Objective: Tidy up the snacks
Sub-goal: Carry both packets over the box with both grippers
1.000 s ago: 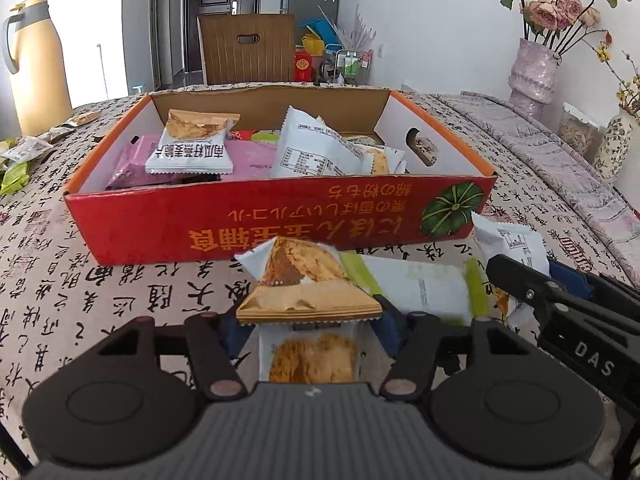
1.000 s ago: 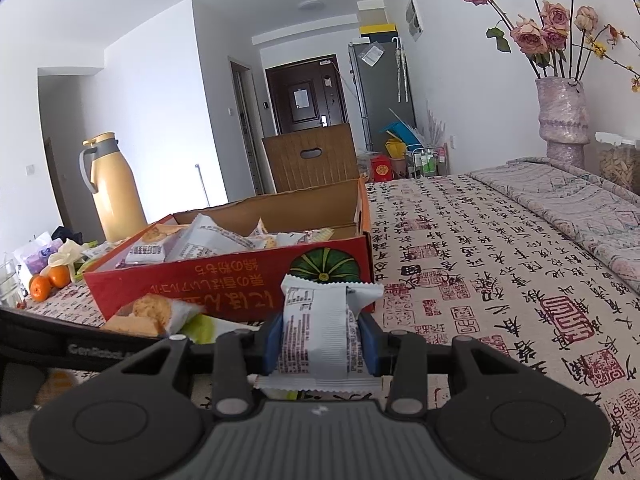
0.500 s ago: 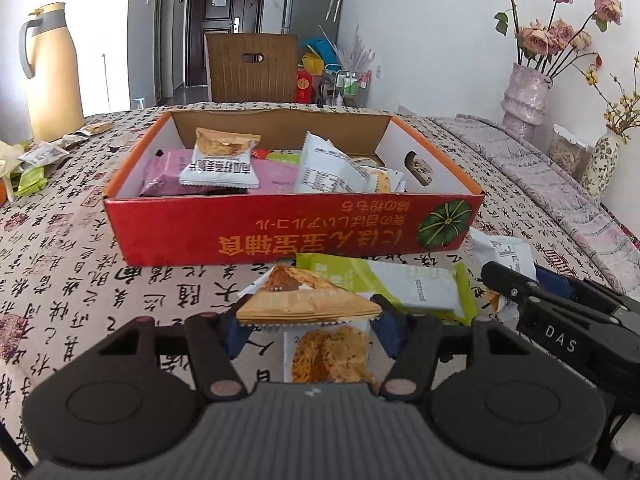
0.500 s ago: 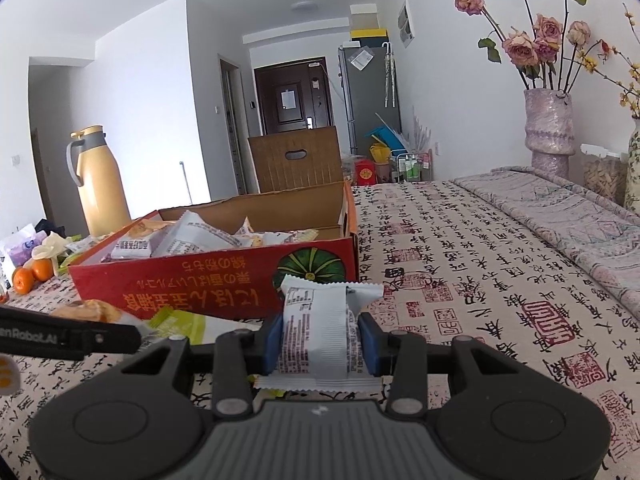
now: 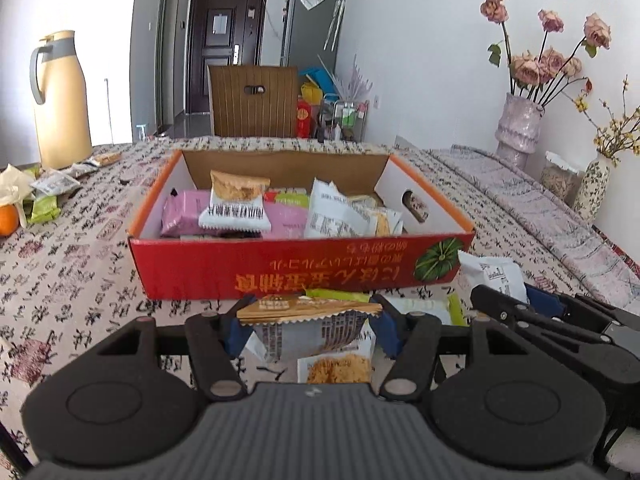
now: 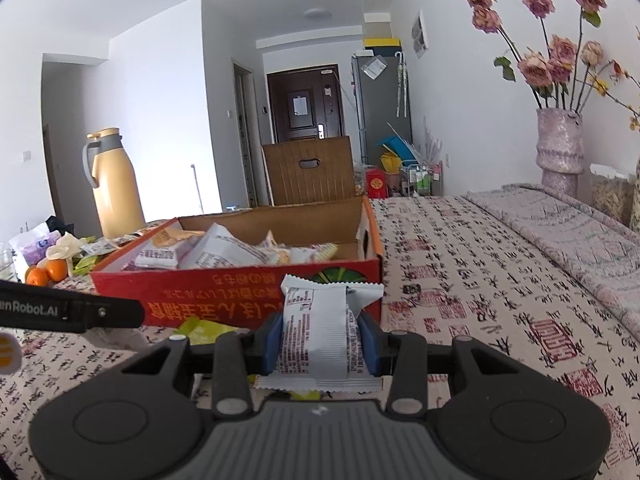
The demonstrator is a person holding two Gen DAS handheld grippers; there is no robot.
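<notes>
Setting: patterned tablecloth (image 5: 80, 264), red cardboard box (image 5: 280, 276) in the middle, open at the top.
Done: several wrapped snacks (image 5: 280, 212) already lying inside the box.
Left gripper (image 5: 308, 322): clamped on an orange-topped snack packet (image 5: 308, 320), held in front of the box's near wall, not yet over it.
Right gripper (image 6: 320, 340): closed on a white snack packet (image 6: 316, 332), also short of the box.
Left to do: 2 held packets to drop in; green packet (image 5: 420, 306) on the cloth near the box; more wrappers (image 5: 52, 184) far left beside a yellow thermos (image 5: 60, 100).
</notes>
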